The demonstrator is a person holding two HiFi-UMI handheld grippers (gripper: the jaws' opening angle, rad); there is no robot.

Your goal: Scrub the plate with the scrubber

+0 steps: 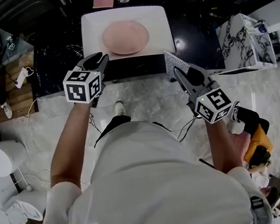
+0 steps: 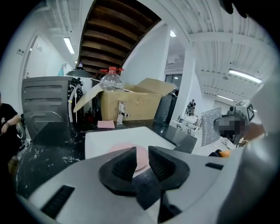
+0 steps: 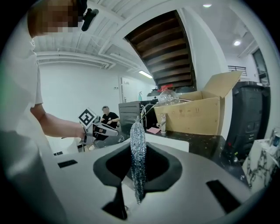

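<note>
At your left, your left gripper carries a cube printed with black-and-white square markers. Its jaws stand slightly apart with nothing between them, at the near-left corner of the white rectangular basin. That basin is set into the black marbled counter and holds one thing: the round pale-pink plate, lying flat near its middle, touched by neither gripper. Behind the basin lies a small flat pink square. Beyond it stands an open brown cardboard box, with a clear plastic bottle with a red cap showing above it. At your right, your right gripper, with its own marker cube, is clamped on the thin silver glittery scrubber. The scrubber stands on edge just off the basin's near-right corner, apart from the plate.
</note>
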